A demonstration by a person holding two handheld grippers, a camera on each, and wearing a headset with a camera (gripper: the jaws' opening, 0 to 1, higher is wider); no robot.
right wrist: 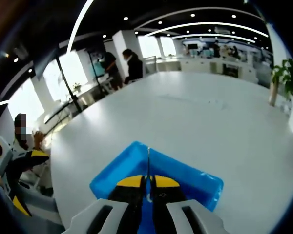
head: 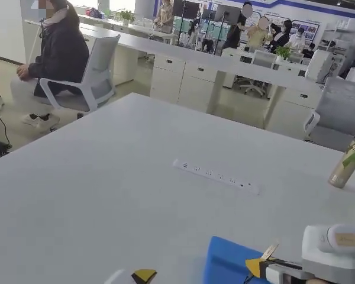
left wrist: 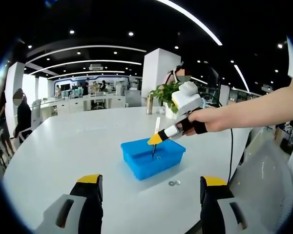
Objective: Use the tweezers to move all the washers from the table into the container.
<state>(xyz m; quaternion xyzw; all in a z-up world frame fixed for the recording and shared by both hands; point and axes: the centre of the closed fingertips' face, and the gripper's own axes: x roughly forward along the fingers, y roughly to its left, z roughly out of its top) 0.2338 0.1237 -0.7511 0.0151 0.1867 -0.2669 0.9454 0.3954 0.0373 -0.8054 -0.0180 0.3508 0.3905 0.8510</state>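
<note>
Seated person (head: 59, 53): at 10 o'clock in the head view, on a white chair beyond the table's far edge.
Table (head: 106, 177): white and broad. A white power strip (head: 216, 176) lies flat near its middle.
Left tool (left wrist: 151, 181): at 6 o'clock in the left gripper view, jaws spread wide with nothing between them.
Container (left wrist: 141, 165): blue, rectangular and open-topped. It stands on the table ahead of the left tool, and sits at 6 o'clock in the head view.
Washers (left wrist: 174, 183): two small rings side by side on the bare table. They lie at 5 o'clock from the container, just beside it and outside it.
Tweezers (right wrist: 148, 158): thin and upright-tilted, with the tips pointing down into the container. The tips are too small to tell whether they carry a washer.
Right tool (left wrist: 155, 140): jaws closed tight on the tweezers, held by a hand (left wrist: 210, 119) at 2 o'clock from the container.
Plant (left wrist: 165, 92): green, at 12 o'clock behind the right tool.
Bottle (head: 343, 165): pale, at 3 o'clock in the head view, well apart from the container.
</note>
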